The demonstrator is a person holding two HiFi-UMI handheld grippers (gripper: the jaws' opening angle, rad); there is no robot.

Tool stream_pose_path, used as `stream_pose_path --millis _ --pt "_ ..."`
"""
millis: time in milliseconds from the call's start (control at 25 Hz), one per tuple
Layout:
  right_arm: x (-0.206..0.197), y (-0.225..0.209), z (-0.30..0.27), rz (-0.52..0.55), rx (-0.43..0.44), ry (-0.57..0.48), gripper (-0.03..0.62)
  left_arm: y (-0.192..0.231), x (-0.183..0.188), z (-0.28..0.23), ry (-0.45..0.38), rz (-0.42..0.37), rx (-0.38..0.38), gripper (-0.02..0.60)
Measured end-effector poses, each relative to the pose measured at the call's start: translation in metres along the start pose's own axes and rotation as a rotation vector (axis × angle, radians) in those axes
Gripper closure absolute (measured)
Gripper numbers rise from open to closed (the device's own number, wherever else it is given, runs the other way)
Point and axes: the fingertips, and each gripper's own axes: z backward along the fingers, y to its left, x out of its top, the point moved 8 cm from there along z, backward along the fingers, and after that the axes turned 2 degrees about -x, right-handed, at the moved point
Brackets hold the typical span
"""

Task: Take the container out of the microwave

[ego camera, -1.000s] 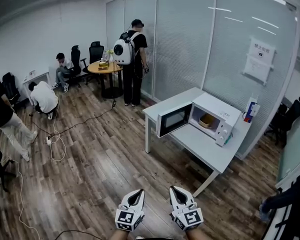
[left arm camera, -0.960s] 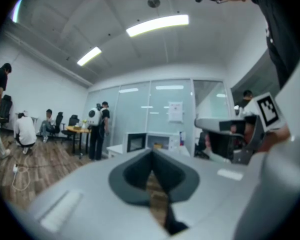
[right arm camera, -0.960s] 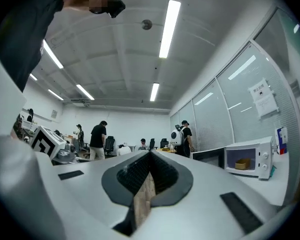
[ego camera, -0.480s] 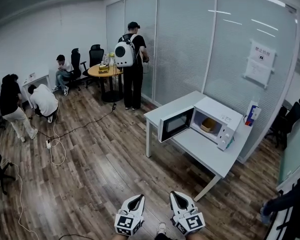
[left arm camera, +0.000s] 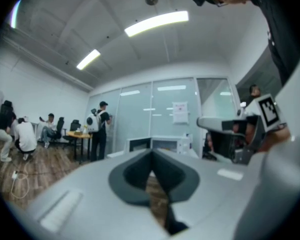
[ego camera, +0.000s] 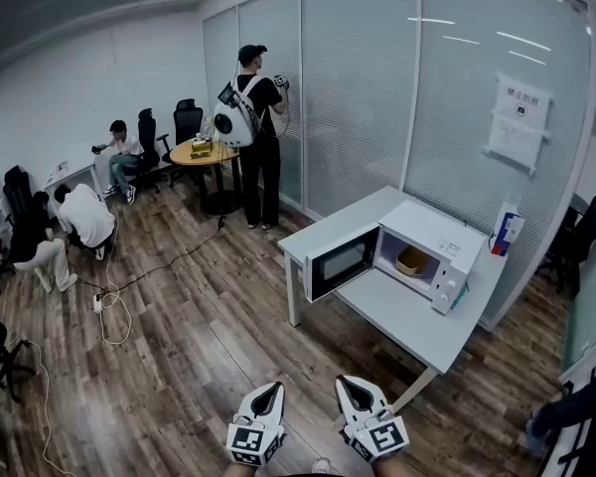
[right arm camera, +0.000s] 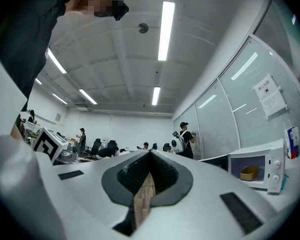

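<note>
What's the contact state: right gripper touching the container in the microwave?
Apart. Head view: right gripper is over the floor, well short of the container inside the open microwave.

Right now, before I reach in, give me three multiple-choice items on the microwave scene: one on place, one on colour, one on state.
1. Relative to the microwave, the container is: A on top; B inside; C underneath.
2. The container's colour is: A tan; B blue; C black.
3. The door is: A open; B shut; C missing.

Answers: 1 B, it sits in the lit cavity. 2 A, it shows tan against the white interior. 3 A, it is swung out to the left, leaving the cavity exposed.
</note>
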Motion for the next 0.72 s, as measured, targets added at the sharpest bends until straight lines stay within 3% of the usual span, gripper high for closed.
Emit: stream_pose_path --millis 440,720 --pt "-0.004 -0.069 -0.017 -0.008 0.000 -0.015 0.595 -0.010 0.011 -0.071 0.013 -0.018 -0.020 0.575" --pt "-0.009 -0.094 -0.042 0.004 -0.042 0.018 0.595 0.003 0.010 -0.116 0.020 -0.012 -0.079 0.575"
